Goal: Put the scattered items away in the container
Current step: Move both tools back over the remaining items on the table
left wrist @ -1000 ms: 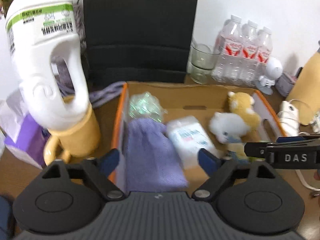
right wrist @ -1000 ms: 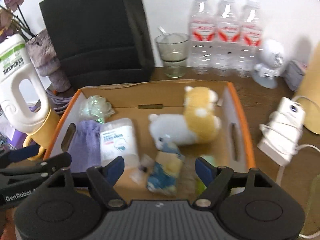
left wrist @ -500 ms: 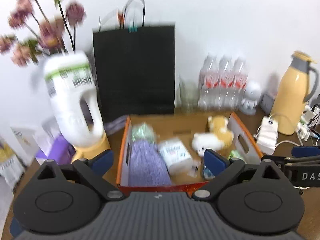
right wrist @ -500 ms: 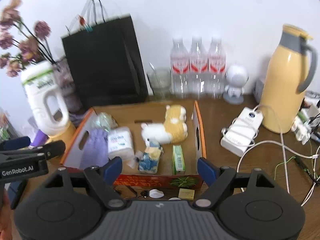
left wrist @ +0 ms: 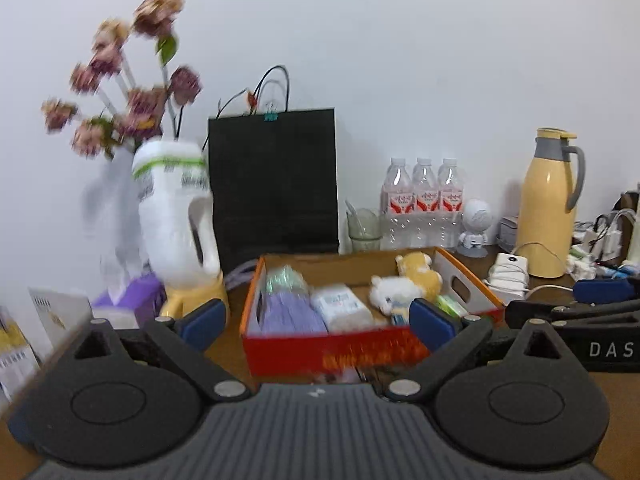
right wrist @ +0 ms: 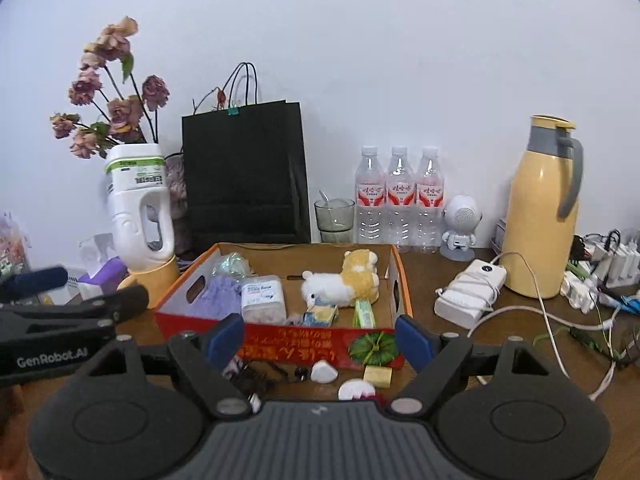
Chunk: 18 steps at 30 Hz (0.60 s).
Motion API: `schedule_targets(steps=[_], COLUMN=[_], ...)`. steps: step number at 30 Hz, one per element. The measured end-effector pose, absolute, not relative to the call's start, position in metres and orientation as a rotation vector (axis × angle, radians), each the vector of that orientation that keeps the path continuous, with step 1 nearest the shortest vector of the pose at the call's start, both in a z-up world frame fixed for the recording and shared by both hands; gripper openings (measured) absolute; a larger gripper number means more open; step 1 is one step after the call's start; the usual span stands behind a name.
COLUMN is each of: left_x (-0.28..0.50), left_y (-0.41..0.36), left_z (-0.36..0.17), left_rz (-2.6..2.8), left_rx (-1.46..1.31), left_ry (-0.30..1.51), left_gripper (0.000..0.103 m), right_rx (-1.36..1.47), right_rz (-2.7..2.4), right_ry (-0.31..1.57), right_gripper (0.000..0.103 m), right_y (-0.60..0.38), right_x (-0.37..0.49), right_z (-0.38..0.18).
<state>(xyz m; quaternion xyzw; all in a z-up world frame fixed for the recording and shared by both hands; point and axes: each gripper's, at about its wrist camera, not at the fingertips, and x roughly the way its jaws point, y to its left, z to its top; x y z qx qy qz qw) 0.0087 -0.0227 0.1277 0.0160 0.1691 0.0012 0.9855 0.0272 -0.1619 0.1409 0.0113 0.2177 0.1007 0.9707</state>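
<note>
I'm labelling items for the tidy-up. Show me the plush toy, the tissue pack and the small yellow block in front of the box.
plush toy [right wrist: 352,280]: right wrist view, on its yellow body.
tissue pack [right wrist: 262,298]: right wrist view, on its printed top.
small yellow block [right wrist: 378,376]: right wrist view, on its front face.

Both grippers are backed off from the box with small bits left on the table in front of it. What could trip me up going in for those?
The white piece, tan block and dark clips lie close against the box front wall, so open jaws may shove the box or scatter them. The left wrist view is blurred, so aiming from it is risky. Loose cables at right could snag the right gripper.
</note>
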Motion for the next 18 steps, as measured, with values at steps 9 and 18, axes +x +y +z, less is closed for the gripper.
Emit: schedule_targets(steps=[9, 18], left_x=[-0.061, -0.044], left_y=[-0.002, -0.009], left_z=[0.054, 0.032], left_rz=[-0.062, -0.126], left_rx=[0.066, 0.023], left_ry=[0.465, 0.55], left_gripper=[0.102, 0.095], right_rx=[0.007, 0.002], right_rz=[0.273, 0.24], right_ry=[0.399, 0.446], right_gripper=[0.085, 0.086], right_y=[-0.193, -0.203], right_x=[-0.073, -0.078], right_z=[0.085, 0.062])
